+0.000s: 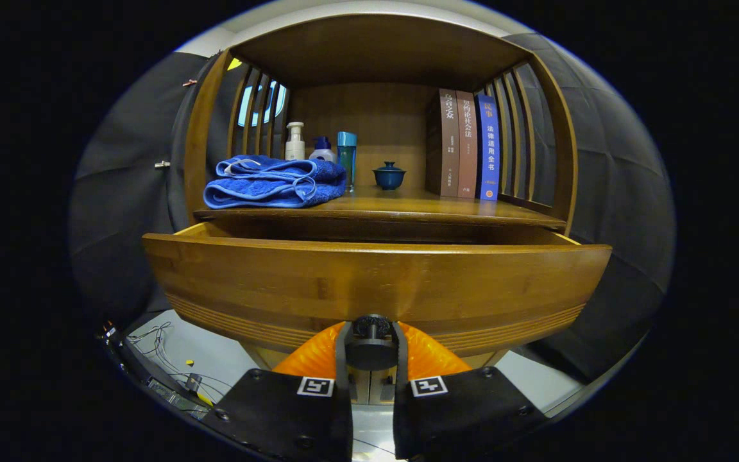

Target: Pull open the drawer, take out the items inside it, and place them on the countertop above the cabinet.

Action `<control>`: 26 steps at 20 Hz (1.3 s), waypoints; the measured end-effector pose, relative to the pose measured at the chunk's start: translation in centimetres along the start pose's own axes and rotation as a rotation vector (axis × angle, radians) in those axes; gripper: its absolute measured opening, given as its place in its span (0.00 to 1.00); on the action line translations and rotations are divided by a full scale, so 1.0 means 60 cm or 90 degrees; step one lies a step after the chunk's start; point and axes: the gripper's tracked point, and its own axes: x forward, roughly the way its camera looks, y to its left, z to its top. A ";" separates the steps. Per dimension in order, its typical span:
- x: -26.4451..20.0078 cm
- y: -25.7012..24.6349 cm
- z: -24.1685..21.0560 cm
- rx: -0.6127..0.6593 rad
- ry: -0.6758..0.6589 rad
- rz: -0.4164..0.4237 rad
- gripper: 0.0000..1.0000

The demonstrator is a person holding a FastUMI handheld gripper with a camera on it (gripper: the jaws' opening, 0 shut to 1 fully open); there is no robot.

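1. Gripper view, lower centre: gripper (372,343) has both fingers clamped on the dark round knob (371,326) at the bottom edge of the drawer front (376,282).
2. Centre of frame: drawer stands part-way out of the cabinet; a dark gap shows between its top rim and the countertop (408,208). Drawer interior is hidden behind the front panel, so the items inside cannot be told.
3. Upper left on the countertop: folded blue towel (273,185), 3 bottles (321,149) behind it. Centre: small lidded cup (389,175). Upper right: 3 upright books (469,144).
4. Judged step: pull-open, probably near done.
5. Next move calls for letting go of the knob, lifting above the rim, looking down inside. Free countertop lies between towel and books.
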 end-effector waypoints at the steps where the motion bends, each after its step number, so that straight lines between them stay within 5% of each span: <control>1: -0.013 0.001 -0.004 0.004 0.001 0.001 0.29; 24: -0.154 0.000 -0.066 0.002 0.012 0.010 0.29; 26: -0.158 0.001 -0.069 0.007 0.020 0.020 0.38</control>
